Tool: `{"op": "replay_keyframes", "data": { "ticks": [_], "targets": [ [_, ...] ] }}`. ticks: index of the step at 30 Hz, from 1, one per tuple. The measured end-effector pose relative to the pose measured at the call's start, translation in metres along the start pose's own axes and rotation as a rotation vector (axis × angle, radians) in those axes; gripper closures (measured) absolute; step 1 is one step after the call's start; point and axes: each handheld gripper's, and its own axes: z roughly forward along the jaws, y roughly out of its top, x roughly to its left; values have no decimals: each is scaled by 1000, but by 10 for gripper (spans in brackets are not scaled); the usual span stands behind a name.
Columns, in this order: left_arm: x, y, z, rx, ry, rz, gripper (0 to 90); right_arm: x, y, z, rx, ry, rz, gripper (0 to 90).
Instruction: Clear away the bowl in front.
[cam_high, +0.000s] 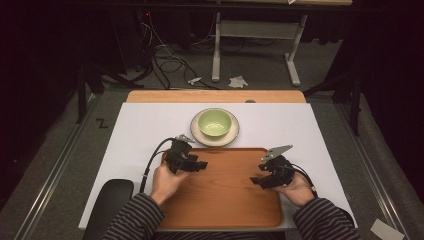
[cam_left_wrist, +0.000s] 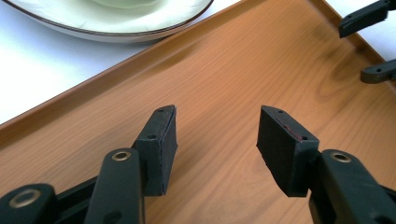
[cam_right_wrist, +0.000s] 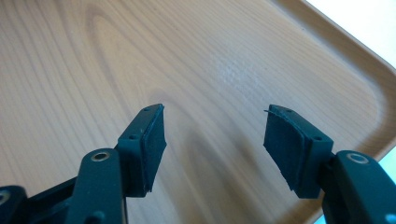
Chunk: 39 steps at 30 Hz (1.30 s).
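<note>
Tray of wood grain lies at the near edge of the white table, both grippers hovering over it with nothing between their jaws.

Nearest, striped sleeves enter from six o'clock; the left gripper hangs above the tray's ten o'clock corner, its jaws spread apart and empty, bare wood under them in the left gripper view; the right gripper hangs above the tray's three o'clock side, its jaws likewise spread and gripping nothing; the two point toward each other, well apart; farther off at twelve o'clock, just beyond the tray's far rim, a green bowl sits on a pale plate.
</note>
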Motion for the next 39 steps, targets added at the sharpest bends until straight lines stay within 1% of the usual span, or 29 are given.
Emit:
{"op": "replay_keyframes", "data": {
  "ticks": [3, 4, 6, 8, 9, 10, 11, 14, 15, 16, 17, 18, 19, 21, 23, 25, 26, 27, 28, 31, 32, 33, 34, 35, 36, 37, 38, 39],
  "targets": [
    [0, 0, 0, 2, 2, 4, 469, 2, 0, 0, 4, -4, -2, 400],
    [-2, -1, 0, -12, 4, 6, 464, 2, 0, 0, 4, -6, -2, 399],
    [-1, -1, -1, -13, 6, 13, 459, 1, 0, 0, 2, -6, -7, 398],
    [0, 1, 0, -17, 9, -8, 460, 2, 0, 1, 7, -5, -4, 397],
    [0, 1, 0, -17, 9, -8, 466, 2, 0, 1, 7, -5, -4, 397],
    [1, 2, -1, -4, 7, -10, 469, 2, 1, 2, 10, -4, -4, 392],
    [1, 2, -1, -2, 2, -15, 470, 2, 0, 1, 14, -5, 4, 391],
    [-2, 2, -1, -3, -2, -23, 468, 1, 0, 2, 17, -1, 3, 389],
    [-2, 2, -2, 3, -5, -13, 464, 1, 0, 2, 17, -1, 3, 389],
    [-3, 2, -2, 1, 0, -12, 456, 2, 0, 2, 17, -1, 2, 389],
    [-4, 2, -2, -16, 11, -11, 434, 2, 0, 2, 19, -3, 4, 388],
    [-4, 2, -2, -16, 11, -11, 412, 2, 0, 2, 19, -3, 4, 388],
    [-5, 4, -3, -29, 17, -4, 412, 2, 0, 2, 19, -4, 2, 386],
    [-6, 6, -5, -47, 18, -2, 380, 1, 0, 2, 19, -7, 3, 384],
    [-7, 7, -6, -55, 22, -2, 373, 1, 0, 3, 20, -6, 5, 384],
    [-8, 7, -5, -51, 26, -1, 354, 1, 0, 3, 21, -6, 2, 385],
    [-8, 7, -5, -48, 21, -2, 365, 2, 0, 2, 21, -7, 2, 386],
    [-11, 8, -6, -44, 2, -9, 373, 2, 0, 2, 22, -6, 4, 386],
    [-12, 8, -6, -37, -6, -2, 379, 2, 0, 2, 21, -3, 2, 386],
    [-14, 12, -6, -38, -12, 3, 367, 2, 0, 3, 24, -4, -2, 386],
    [-14, 12, -6, -38, -12, 3, 366, 2, 0, 3, 26, -3, -3, 387],
    [-14, 15, -6, -20, -14, -14, 363, 2, 0, 4, 28, -1, -5, 388],
    [-13, 16, -6, -19, -8, -15, 362, 2, 1, 4, 33, -1, 1, 388],
    [-13, 17, -6, -23, -7, -18, 364, 2, 1, 4, 34, -3, -11, 389],
    [-13, 17, -6, -23, -7, -18, 367, 2, 1, 4, 34, -3, -11, 389],
    [-12, 19, -7, -17, -4, -9, 367, 3, 1, 4, 37, -2, -7, 389],
    [-13, 21, -7, -22, -1, -11, 369, 4, 1, 4, 37, -1, -9, 390],
    [-13, 23, -7, -22, -1, -4, 370, 4, 2, 5, 41, 2, -14, 390]
  ]
}}
